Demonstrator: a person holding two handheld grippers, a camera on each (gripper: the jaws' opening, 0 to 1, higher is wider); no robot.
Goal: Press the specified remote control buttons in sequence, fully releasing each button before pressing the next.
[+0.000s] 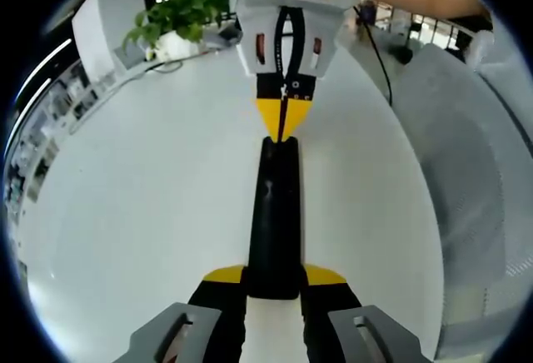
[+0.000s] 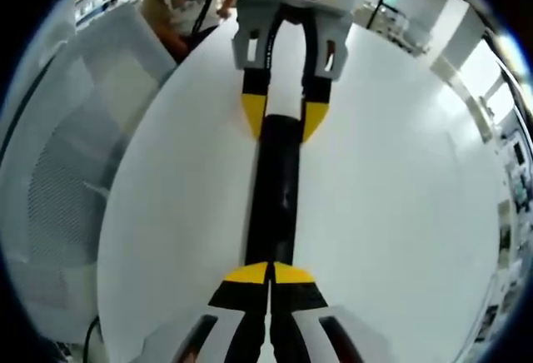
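**Remote braced at one end, pressed at the other**

Broad white table [image 1: 125, 213], round-edged, carrying everything. Grey mesh chair [image 2: 58, 171] just beside its rim; leafy potted plant [image 1: 179, 13] at the far edge in the left gripper view.

Long black remote [image 1: 273, 213] flat on the tabletop, lying end to end between the two tools. Left gripper [image 1: 273, 284] clamped narrow on the near end, yellow tips hugging both long sides: likely an anchor, so no sliding or twisting under a push.

Right gripper [image 2: 269, 275] pinched tight, tips together with nothing between them, forming one blunt point over the opposite end of the remote; seemingly touching or nearly touching the top face, though actual contact hard to confirm. Closed tips probably chosen for a narrow poke at a single key.

Individual buttons too dark to distinguish.
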